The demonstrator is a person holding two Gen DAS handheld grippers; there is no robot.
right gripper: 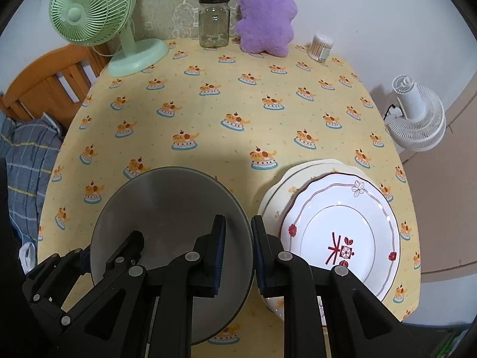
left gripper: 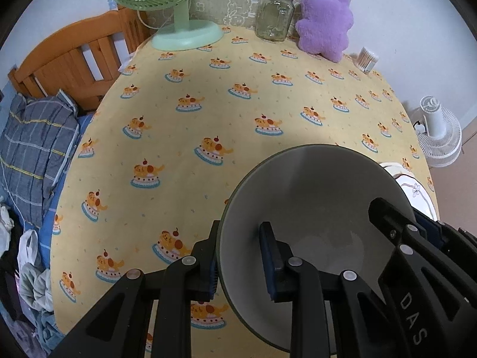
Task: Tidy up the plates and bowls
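Both my tongs, left (left gripper: pixel 238 256) and right (right gripper: pixel 237 249), clench the round grey bowl (right gripper: pixel 167 208); white floral plates (right gripper: pixel 340 226) already stacked beside it.

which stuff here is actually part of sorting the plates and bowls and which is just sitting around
Part of the job: grey bowl, gripped at opposite rims by the left gripper and right gripper; stack of plates beside it.

Just lying about: green fan, glass jar, purple plush toy, cotton swab tub, white fan.
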